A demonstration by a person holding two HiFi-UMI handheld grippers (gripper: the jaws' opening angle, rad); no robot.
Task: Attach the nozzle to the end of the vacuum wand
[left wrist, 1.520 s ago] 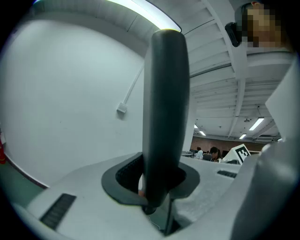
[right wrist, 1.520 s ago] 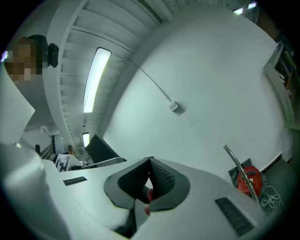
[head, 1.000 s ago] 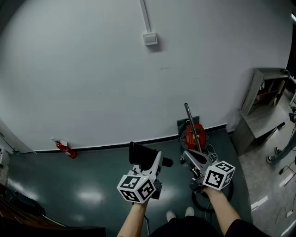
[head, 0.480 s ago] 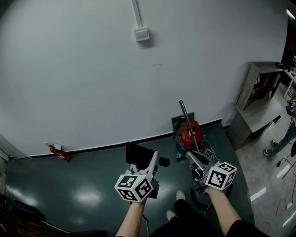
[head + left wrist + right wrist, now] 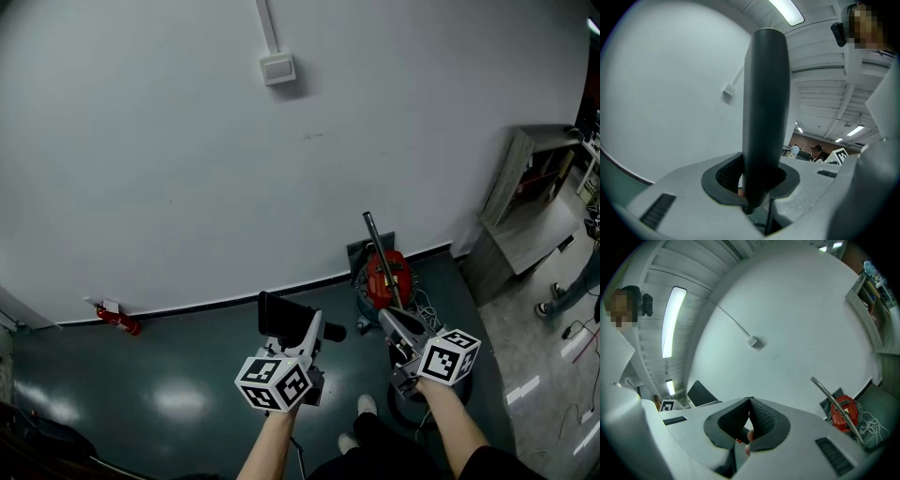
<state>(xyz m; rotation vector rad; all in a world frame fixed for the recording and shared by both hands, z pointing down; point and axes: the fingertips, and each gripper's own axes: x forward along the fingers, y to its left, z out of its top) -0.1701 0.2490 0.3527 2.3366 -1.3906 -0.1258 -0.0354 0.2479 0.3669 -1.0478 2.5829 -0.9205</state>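
Note:
My left gripper (image 5: 312,330) is shut on the black vacuum nozzle (image 5: 281,317). In the left gripper view the nozzle's tube (image 5: 765,112) stands upright between the pads. My right gripper (image 5: 388,321) is shut with nothing in it; its pads (image 5: 761,418) meet. The red vacuum cleaner (image 5: 387,275) stands on the floor by the wall, just beyond the right gripper. Its metal wand (image 5: 379,251) slants up from it. The right gripper view shows the wand (image 5: 833,398) and the vacuum (image 5: 843,413) at the lower right, and the nozzle (image 5: 701,392) at the left.
A grey cabinet (image 5: 525,211) stands to the right of the vacuum. Loose cable (image 5: 427,305) lies beside the vacuum. A red fire extinguisher (image 5: 114,319) lies at the wall's foot on the left. The person's shoes (image 5: 366,405) show below the grippers.
The person has stepped and the whole view has shifted. Both grippers have travelled together, side by side. The nozzle stays in the left gripper and the right stays shut.

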